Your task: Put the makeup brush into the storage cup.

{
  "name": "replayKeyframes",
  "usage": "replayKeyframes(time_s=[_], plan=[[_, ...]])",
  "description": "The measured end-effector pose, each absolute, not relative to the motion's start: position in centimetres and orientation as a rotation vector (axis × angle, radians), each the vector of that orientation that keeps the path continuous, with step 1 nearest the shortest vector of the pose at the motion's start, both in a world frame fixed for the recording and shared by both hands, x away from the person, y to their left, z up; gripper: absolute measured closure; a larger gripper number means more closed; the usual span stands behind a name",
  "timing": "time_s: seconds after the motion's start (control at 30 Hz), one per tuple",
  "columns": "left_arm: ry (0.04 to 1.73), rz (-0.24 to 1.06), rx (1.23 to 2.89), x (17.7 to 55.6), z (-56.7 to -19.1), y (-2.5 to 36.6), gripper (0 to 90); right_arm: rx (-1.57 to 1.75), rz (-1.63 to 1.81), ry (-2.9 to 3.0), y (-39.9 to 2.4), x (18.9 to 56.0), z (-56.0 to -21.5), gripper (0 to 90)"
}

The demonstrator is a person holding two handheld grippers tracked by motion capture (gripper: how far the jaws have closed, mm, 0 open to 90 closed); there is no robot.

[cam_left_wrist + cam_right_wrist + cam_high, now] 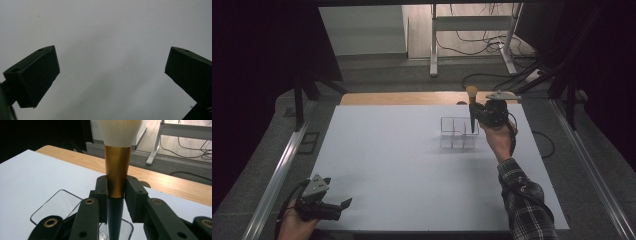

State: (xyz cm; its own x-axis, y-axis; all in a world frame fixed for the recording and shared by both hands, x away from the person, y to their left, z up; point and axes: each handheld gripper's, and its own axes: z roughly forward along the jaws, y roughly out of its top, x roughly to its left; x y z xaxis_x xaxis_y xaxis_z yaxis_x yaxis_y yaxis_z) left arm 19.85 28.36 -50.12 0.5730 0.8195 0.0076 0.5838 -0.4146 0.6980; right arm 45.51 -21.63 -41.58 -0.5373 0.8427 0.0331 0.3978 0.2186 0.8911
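Left gripper (343, 205), jaws apart and empty, is being rested near the table's (402, 165) front edge. Brush (117, 175) is being clamped upright by right gripper (117, 188) over the clear organizer (458, 132) toward the table's far edge.

White sheet (402, 165) covers most of the table; bare wooden table edge (402, 98) shows along the far side, also seen as a wood strip (175, 186) in the right gripper view. Metal rails (277, 180) run down both sides of the table, right one (597, 175) too. Grey carpet floor (387, 75) beyond the table. White-legged desk frame (434, 45) stands on the floor at the back, black cables (472, 42) tangled under it, more cable (492, 77) looping toward the table's far right corner. Black curtains (257, 75) hang on the left and right. Small dark floor socket (310, 140) left of the table.
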Motion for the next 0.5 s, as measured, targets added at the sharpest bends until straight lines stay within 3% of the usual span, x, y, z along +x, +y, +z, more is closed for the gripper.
replayKeyframes(time_s=[0.5], plan=[[1.114,0.463,2.149,19.8,-50.1,28.3,0.0,1.159,1.266,2.053,-21.7,45.1,-43.0,72.7]])
